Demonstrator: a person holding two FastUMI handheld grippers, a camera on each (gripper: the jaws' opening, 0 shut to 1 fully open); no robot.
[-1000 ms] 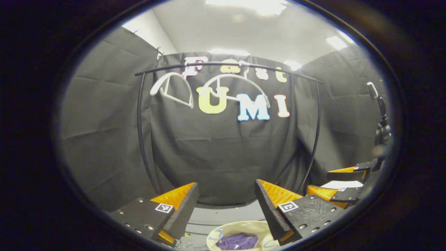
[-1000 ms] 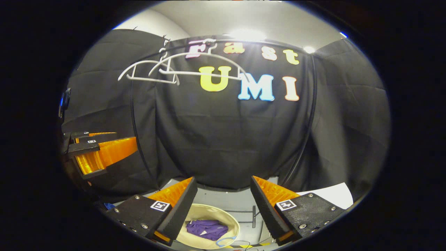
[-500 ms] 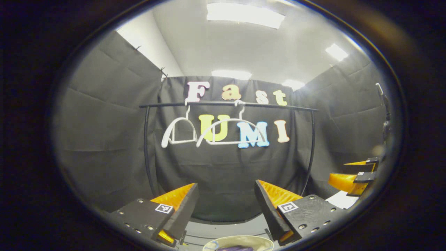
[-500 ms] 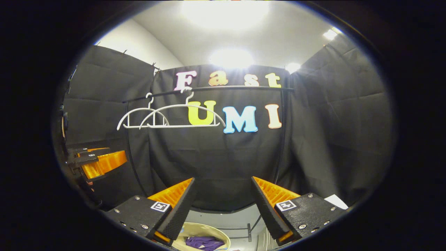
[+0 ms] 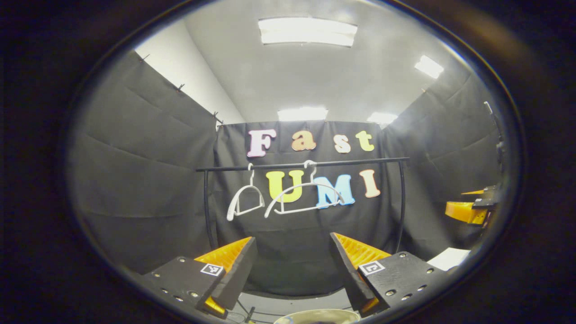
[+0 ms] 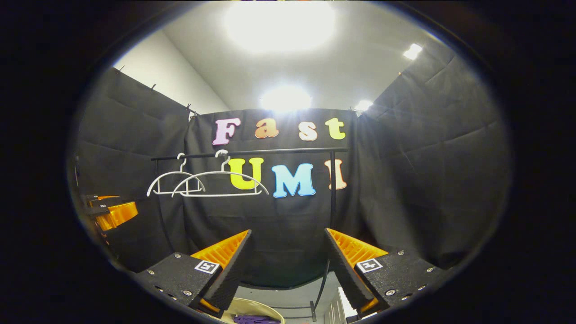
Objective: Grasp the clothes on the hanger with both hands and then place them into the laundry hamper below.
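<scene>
Two bare white hangers [image 5: 288, 198] [image 6: 207, 182] hang on the black rack rail [image 5: 306, 164] [image 6: 252, 153] at the back. The purple clothes [image 6: 252, 319] lie in the cream laundry hamper [image 6: 265, 310], low between my right gripper's fingers. The hamper's rim [image 5: 317, 314] peeks in at the bottom of the left gripper view. My left gripper [image 5: 292, 252] is open with nothing between its fingers. My right gripper [image 6: 288, 245] is open and holds nothing too. Each gripper appears at the other view's edge, the right gripper [image 5: 468, 209] and the left gripper [image 6: 110, 211].
The rack's curved black uprights [image 5: 207, 207] [image 6: 333, 189] stand in front of the black cloth wall. A white sheet [image 5: 447, 258] lies at the lower right of the left gripper view. Grey floor [image 6: 292, 299] runs beneath the rack.
Both grippers have drawn back and tilted upward. The rack and hangers look smaller and lower, more ceiling shows, and the hamper with the purple clothes has slid to the bottom edge.
</scene>
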